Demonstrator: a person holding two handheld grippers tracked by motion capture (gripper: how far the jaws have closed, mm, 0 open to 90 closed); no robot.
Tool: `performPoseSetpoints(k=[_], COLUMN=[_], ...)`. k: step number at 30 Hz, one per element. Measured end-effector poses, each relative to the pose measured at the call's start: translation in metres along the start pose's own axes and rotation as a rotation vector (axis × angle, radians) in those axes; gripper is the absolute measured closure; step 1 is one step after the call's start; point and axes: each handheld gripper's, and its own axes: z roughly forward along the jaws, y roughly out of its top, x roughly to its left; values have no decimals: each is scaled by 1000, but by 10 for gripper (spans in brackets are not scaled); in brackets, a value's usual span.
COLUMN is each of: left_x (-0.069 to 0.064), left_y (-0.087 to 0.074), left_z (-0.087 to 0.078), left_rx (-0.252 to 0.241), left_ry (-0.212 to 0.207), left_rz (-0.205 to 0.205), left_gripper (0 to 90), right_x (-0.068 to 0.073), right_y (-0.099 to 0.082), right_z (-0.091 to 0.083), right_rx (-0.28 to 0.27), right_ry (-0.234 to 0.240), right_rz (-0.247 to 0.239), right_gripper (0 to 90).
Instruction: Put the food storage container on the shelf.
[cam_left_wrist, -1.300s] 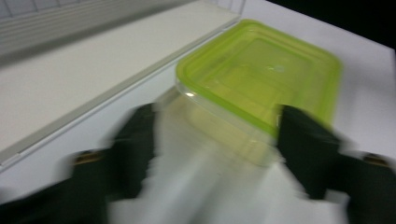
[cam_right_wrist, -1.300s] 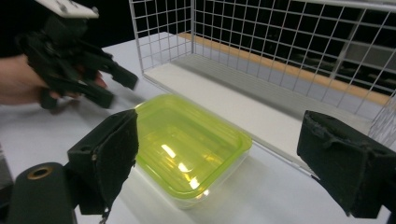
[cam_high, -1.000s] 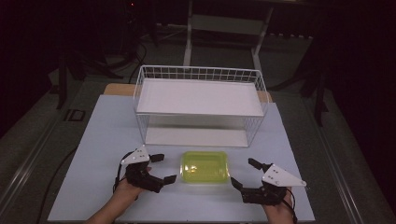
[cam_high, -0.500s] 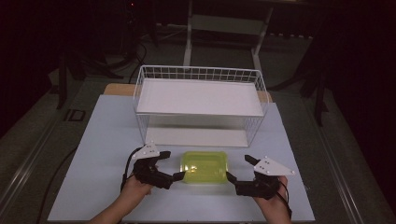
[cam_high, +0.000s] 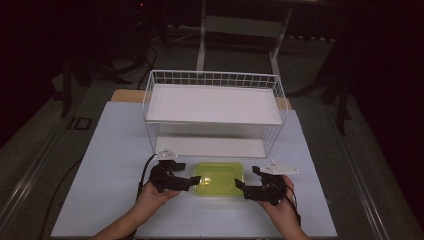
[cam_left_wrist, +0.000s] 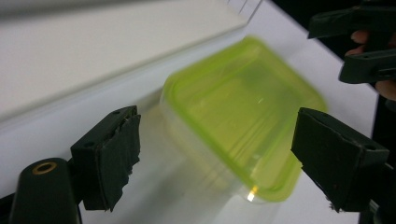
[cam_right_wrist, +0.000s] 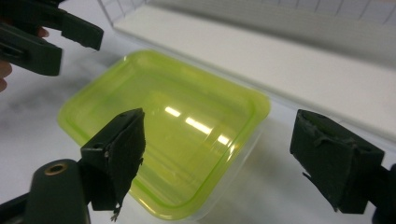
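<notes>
A clear box with a lime-green lid (cam_high: 218, 178) lies flat on the white table top, just in front of the wire rack. My left gripper (cam_high: 186, 182) is open at the box's left end, its tips close to the lid's edge. At the right end my right gripper (cam_high: 243, 188) is open too. In the left gripper view the box (cam_left_wrist: 238, 107) lies between and beyond my wide-apart jaws (cam_left_wrist: 224, 154), with the other gripper (cam_left_wrist: 364, 46) at the far end. The right gripper view has the lid (cam_right_wrist: 177, 121) between the spread jaws (cam_right_wrist: 226, 154), and the left gripper (cam_right_wrist: 42, 35) shows at top left.
A white wire rack (cam_high: 213, 107) with an upper shelf and a lower shelf stands right behind the box. The white table top (cam_high: 110, 165) stretches bare to either side. Dark floor and stands surround the table.
Both grippers have moved inward from the sides to the two ends of the green-lidded box. The box has stayed in place.
</notes>
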Motion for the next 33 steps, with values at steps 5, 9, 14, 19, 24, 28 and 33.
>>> performPoseSetpoints(k=[5, 9, 14, 19, 24, 28, 33], left_x=[3, 5, 1, -2, -7, -12, -17], left_y=[-5, -8, -10, -11, -15, -17, -19], left_z=[12, 18, 19, 16, 13, 10, 6], left_rx=[52, 71, 51, 52, 45, 50, 35], left_ry=[-2, -20, -28, -34, -43, -39, -21], left_rz=[-53, -63, -55, -53, -46, -36, -45], left_gripper=[296, 460, 588, 626, 664, 690, 779], right_x=[-4, -6, -7, -7, -6, -2, -3], right_y=[-5, -8, -11, -13, -13, -14, -15], right_z=[10, 13, 17, 16, 10, 7, 2], right_rx=[42, 74, 103, 127, 124, 119, 104], right_ry=[-10, -3, -8, -1, 5, 6, 67], right_rz=[30, 50, 75, 90, 119, 115, 174], right_gripper=[257, 308, 397, 554, 644, 669, 763])
